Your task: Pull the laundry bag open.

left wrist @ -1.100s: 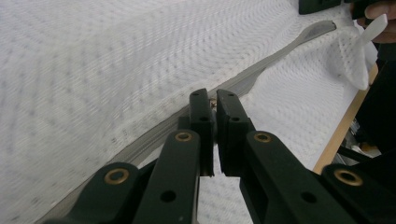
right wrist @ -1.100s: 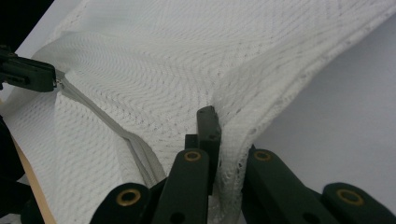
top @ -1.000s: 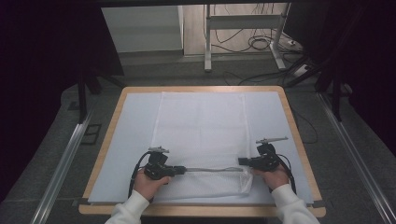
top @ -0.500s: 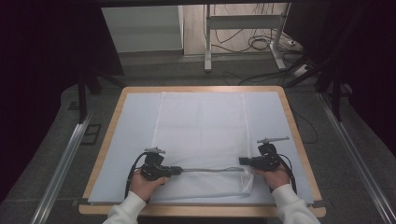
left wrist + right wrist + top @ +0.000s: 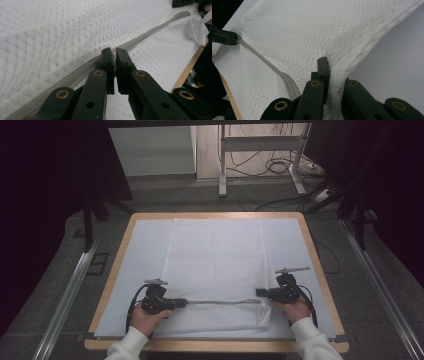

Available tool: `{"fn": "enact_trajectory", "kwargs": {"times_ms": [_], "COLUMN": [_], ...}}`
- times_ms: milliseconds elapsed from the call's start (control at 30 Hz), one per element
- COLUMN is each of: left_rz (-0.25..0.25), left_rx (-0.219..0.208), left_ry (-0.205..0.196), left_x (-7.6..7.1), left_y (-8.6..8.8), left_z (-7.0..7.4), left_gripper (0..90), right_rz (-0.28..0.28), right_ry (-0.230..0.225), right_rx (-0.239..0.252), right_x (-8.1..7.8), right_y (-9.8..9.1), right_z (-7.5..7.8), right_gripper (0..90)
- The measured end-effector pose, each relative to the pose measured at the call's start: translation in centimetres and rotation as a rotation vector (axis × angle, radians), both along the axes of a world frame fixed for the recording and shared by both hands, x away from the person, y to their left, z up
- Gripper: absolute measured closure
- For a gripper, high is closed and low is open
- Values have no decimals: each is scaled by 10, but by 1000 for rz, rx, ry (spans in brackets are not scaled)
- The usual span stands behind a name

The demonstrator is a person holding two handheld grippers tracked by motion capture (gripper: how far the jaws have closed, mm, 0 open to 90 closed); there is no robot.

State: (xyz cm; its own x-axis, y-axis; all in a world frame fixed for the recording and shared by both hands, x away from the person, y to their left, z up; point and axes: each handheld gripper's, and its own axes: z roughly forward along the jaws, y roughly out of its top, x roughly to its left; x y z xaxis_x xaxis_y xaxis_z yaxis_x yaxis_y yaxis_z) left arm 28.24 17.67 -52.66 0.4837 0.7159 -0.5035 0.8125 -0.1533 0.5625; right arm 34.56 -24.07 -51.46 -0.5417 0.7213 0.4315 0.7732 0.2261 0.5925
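Note:
A white mesh bag (image 5: 215, 260) lies flat on the table, with a grey zipper (image 5: 220, 302) running across its near end. My left gripper (image 5: 175, 303) sits at the zipper's left end. In the left gripper view it (image 5: 114, 53) is shut on the small metal zipper pull (image 5: 114, 56), and the zipper (image 5: 150, 32) runs off toward the right gripper (image 5: 182, 2). My right gripper (image 5: 260, 292) holds the bag's near right corner. In the right gripper view it (image 5: 333, 72) is shut on bunched mesh (image 5: 337, 82) beside the zipper (image 5: 262, 60).
The bag rests on a pale mat (image 5: 145, 250) over a wooden-edged table (image 5: 316, 265). Metal rails (image 5: 65, 300) run along both sides on the floor. A desk frame (image 5: 222, 165) and cables (image 5: 280, 167) stand beyond the far edge.
My left gripper has slid a little to the left along the zipper line, so more grey zipper shows between the two grippers. The right gripper has stayed put.

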Motion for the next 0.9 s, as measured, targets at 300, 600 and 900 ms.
{"fn": "enact_trajectory", "kwargs": {"times_ms": [300,600,900], "left_rz": [15,32,63], "left_rx": [7,23,18], "left_ry": [1,-8,-7], "left_x": [-3,-6,-9], "left_y": [10,19,34], "left_z": [-2,-1,-1], "left_gripper": [866,866,865], "right_rz": [-1,-4,-5], "right_ry": [-1,-4,-6], "right_rx": [-8,-8,-7], "right_x": [1,0,0], "right_y": [-1,-3,-3], "right_z": [0,0,0], "right_gripper": [887,887,887]}}
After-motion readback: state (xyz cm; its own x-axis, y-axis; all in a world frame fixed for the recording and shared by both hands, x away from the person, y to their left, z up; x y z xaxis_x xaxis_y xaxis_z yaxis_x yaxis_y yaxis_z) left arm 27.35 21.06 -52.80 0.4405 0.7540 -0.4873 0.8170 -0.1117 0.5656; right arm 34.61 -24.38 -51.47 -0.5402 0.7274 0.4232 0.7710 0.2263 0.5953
